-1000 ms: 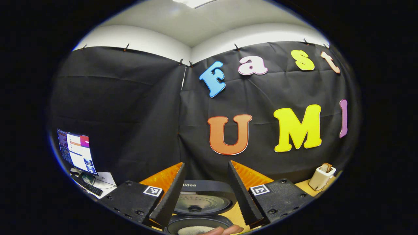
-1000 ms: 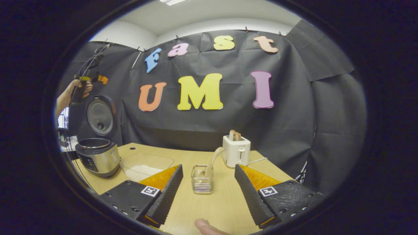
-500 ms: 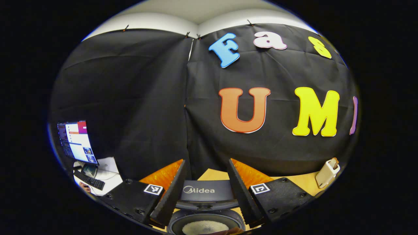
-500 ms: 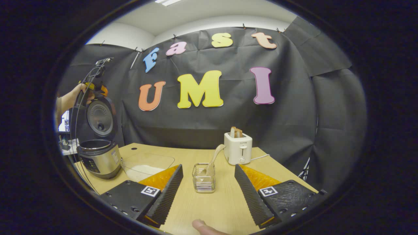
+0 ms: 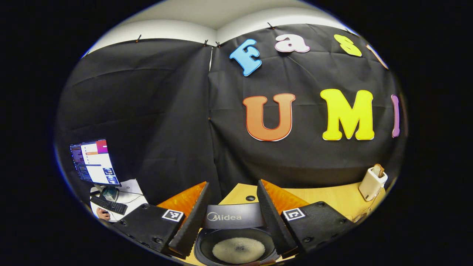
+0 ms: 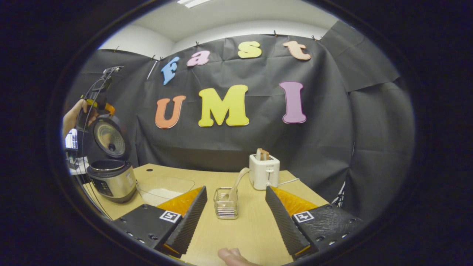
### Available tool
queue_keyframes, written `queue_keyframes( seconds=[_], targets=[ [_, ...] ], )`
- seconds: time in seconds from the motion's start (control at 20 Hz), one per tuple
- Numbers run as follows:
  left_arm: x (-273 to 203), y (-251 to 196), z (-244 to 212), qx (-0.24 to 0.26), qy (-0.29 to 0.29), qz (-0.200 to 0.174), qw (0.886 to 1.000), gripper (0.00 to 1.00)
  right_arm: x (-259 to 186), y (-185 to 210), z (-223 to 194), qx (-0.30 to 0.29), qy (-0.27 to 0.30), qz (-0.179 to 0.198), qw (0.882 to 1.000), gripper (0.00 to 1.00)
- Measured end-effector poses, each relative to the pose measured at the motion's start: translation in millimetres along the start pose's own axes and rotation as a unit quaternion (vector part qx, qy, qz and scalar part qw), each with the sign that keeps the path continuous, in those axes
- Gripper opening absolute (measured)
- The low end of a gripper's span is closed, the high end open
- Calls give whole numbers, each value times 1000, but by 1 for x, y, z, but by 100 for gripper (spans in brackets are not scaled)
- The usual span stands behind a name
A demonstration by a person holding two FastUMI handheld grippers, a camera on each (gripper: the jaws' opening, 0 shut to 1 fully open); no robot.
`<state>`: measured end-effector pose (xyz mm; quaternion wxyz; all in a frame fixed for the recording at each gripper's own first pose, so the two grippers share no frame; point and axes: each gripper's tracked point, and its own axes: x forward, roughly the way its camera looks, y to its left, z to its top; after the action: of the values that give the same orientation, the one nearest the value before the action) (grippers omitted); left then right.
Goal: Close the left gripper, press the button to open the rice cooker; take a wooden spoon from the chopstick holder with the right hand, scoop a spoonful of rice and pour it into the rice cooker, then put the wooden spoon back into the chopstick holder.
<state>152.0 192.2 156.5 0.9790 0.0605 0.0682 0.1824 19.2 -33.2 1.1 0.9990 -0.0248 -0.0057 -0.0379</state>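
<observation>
The rice cooker [image 6: 111, 179] stands at the table's left end with its lid [image 6: 107, 138] raised. A hand holds my left gripper [image 6: 97, 107] just above that lid's top edge. In the left gripper view this gripper [image 5: 233, 183] is open; the lid's edge [image 5: 229, 216] shows between its fingers and the inner pot [image 5: 238, 249] with rice lies below. My right gripper [image 6: 235, 188] is open and holds nothing. Ahead of it stands the clear chopstick holder [image 6: 226, 203] with the wooden spoon [image 6: 236, 181] leaning in it.
A clear container of rice [image 6: 164, 188] lies between the cooker and the holder. A white toaster [image 6: 264, 171] with bread stands behind the holder, its cord running right. A monitor [image 5: 94, 162] and keyboard sit off the table's left. A thumb [image 6: 232, 256] shows at the bottom.
The left gripper has come down toward the raised lid and tilted downward, so more of the pot and its rice shows. The right gripper has barely shifted.
</observation>
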Motion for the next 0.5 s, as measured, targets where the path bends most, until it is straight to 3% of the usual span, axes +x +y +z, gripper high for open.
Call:
queue_keyframes(
  seconds=[0.25, 0.5],
  targets=[
    [-48, -13, -69, -18, 41, -45, 998, 78, -4, -6, 2, 8, 3, -8, 1000, 94],
    [-68, -20, -120, -23, 38, -54, 998, 78, -12, 1, 7, -7, -5, -4, 1000, 92]
  ],
)
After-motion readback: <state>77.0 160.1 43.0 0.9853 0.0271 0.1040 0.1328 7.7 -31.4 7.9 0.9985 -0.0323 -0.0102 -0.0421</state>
